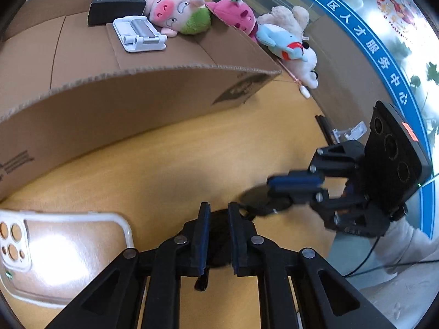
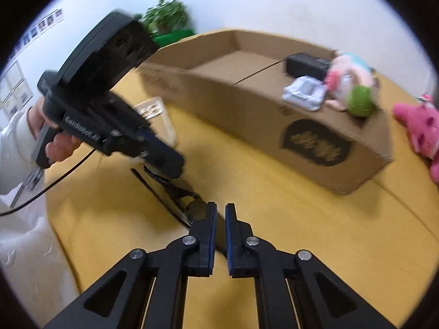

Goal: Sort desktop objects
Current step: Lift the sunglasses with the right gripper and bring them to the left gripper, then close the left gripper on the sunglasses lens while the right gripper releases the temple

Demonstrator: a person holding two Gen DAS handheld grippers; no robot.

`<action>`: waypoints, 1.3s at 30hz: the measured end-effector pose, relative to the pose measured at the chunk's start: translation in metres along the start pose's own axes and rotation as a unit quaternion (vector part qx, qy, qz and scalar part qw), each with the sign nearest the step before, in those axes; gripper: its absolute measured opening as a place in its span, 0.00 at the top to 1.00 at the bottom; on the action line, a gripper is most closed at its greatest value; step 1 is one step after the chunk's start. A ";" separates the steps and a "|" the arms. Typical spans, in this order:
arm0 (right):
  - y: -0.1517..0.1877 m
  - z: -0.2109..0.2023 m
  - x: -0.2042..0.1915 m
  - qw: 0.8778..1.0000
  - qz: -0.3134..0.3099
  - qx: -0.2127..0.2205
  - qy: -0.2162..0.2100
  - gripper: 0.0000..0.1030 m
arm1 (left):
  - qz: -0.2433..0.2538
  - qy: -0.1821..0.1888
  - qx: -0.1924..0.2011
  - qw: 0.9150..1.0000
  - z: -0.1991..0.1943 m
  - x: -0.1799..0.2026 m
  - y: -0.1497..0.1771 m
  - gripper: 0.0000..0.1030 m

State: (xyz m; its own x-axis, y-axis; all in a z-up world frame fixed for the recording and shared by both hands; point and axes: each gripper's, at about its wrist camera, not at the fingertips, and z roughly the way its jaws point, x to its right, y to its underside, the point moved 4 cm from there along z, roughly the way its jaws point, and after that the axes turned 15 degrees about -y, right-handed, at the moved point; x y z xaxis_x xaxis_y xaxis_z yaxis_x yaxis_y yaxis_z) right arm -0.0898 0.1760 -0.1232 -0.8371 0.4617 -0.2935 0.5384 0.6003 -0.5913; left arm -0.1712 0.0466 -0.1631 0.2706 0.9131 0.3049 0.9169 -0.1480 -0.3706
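Note:
A black folding stand [image 2: 175,192] lies on the yellow table, between both grippers. My left gripper [image 1: 219,211] is shut on one end of the stand [image 1: 219,241]. My right gripper [image 2: 220,211] is shut on its other end; it shows in the left wrist view [image 1: 277,192] too. The left gripper shows in the right wrist view [image 2: 170,164]. An open cardboard box [image 1: 137,93] holds a black box [image 1: 115,5], a white phone stand [image 1: 140,34] and a pig plush [image 1: 175,8].
A clear phone case [image 1: 63,252] lies near left. A pink plush [image 1: 238,13], a blue plush [image 1: 285,44] and white plushes [image 1: 310,68] lie beyond the box. A white holder [image 1: 351,131] stands at the right. The table edge [image 2: 57,233] runs along the left.

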 end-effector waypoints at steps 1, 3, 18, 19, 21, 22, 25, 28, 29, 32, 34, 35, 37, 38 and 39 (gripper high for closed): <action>0.002 0.003 -0.006 1.000 -0.003 -0.003 -0.007 0.94 | 0.004 -0.003 0.001 1.000 0.000 0.001 0.004 0.90; 0.009 0.007 -0.018 1.000 -0.019 -0.010 -0.005 0.94 | 0.008 -0.011 0.003 1.000 -0.001 0.003 0.011 0.90; 0.046 -0.026 0.011 0.945 0.278 -0.010 -0.171 0.28 | -0.104 0.041 -0.076 0.991 -0.022 -0.018 0.051 0.58; 0.050 -0.024 0.013 0.931 0.309 -0.002 -0.194 0.28 | -0.102 0.043 -0.085 0.990 -0.019 -0.018 0.052 0.58; 0.057 -0.016 0.022 0.894 0.373 0.021 -0.248 0.28 | -0.119 0.071 -0.107 0.985 -0.011 -0.016 0.052 0.58; 0.062 -0.012 0.025 0.878 0.398 0.029 -0.264 0.27 | -0.128 0.072 -0.110 0.983 -0.009 -0.017 0.052 0.55; 0.070 -0.008 0.035 0.846 0.444 0.056 -0.290 0.29 | -0.141 0.074 -0.104 0.982 -0.011 -0.022 0.048 0.55; 0.077 -0.005 0.049 0.825 0.476 0.080 -0.294 0.41 | -0.139 0.065 -0.101 0.983 -0.014 -0.019 0.047 0.56; 0.080 -0.006 0.051 0.821 0.482 0.084 -0.294 0.47 | -0.141 0.067 -0.101 0.983 -0.015 -0.019 0.048 0.56; 0.088 -0.001 0.061 0.811 0.501 0.091 -0.288 0.57 | -0.145 0.067 -0.096 0.983 -0.014 -0.018 0.046 0.58; 0.093 -0.001 0.065 0.814 0.506 0.089 -0.272 0.69 | -0.131 0.036 -0.081 0.987 -0.014 -0.016 0.045 0.75; 0.094 0.001 0.066 0.815 0.505 0.091 -0.270 0.74 | -0.127 0.028 -0.074 0.989 -0.014 -0.015 0.044 0.76; 0.094 0.001 0.067 0.820 0.499 0.092 -0.265 0.75 | -0.124 0.027 -0.055 0.990 -0.019 -0.018 0.043 0.84; 0.093 0.001 0.065 0.827 0.491 0.091 -0.260 0.77 | -0.120 0.024 -0.048 0.991 -0.020 -0.019 0.043 0.85; 0.091 0.003 0.064 0.834 0.482 0.088 -0.255 0.78 | -0.113 0.018 -0.040 0.993 -0.021 -0.017 0.043 0.88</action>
State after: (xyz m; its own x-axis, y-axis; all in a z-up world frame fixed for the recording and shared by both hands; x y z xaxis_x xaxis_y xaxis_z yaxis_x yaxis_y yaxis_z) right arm -0.0947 0.2587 -0.1979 0.0187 0.3101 -0.9505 0.9998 -0.0151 0.0148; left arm -0.1305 0.0165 -0.1653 0.0643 0.9122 0.4046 0.9753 0.0284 -0.2192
